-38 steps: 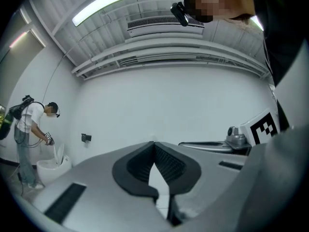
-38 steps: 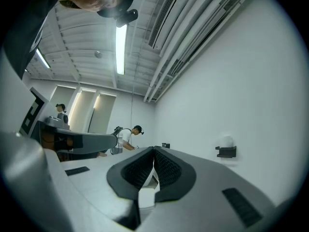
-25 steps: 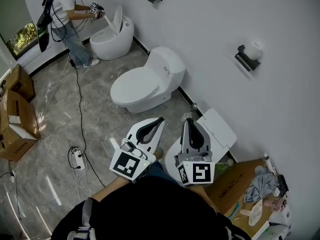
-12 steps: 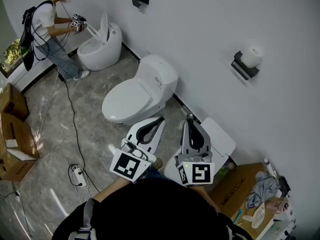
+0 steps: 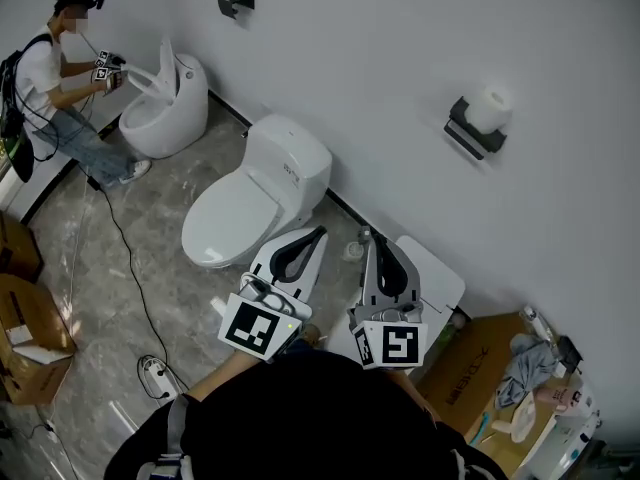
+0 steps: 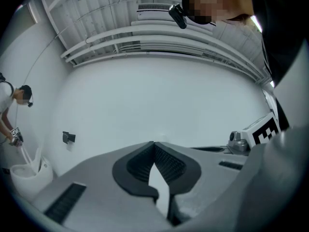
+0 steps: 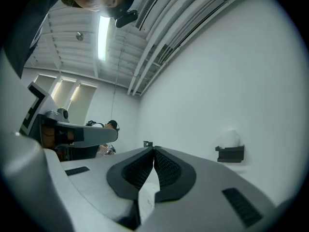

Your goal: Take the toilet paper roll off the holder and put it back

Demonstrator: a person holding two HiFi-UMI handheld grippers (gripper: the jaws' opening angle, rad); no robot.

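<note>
A white toilet paper roll (image 5: 491, 105) rests on a black wall holder (image 5: 470, 134) at the upper right of the head view. It is well ahead of both grippers and to their right. The right gripper view shows the roll (image 7: 231, 138) and holder (image 7: 230, 153) right of the jaws, some way off. My left gripper (image 5: 318, 231) and right gripper (image 5: 377, 238) are held side by side, both shut and empty, over a white toilet. The left gripper (image 6: 154, 143) faces bare white wall. My right gripper (image 7: 153, 149) has its tips touching.
A lid-up toilet (image 5: 432, 272) stands just under the grippers, a second toilet (image 5: 255, 193) to the left. A person (image 5: 60, 78) works at a third toilet (image 5: 165, 103) far left. Another black holder (image 5: 233, 0) hangs above. Cardboard boxes (image 5: 30, 338), a power strip (image 5: 155, 373) and a cluttered box (image 5: 480, 363) sit on the floor.
The whole room has slid left in the head view as I move along the wall. The roll's holder has drifted slightly left. Both grippers stay shut, side by side.
</note>
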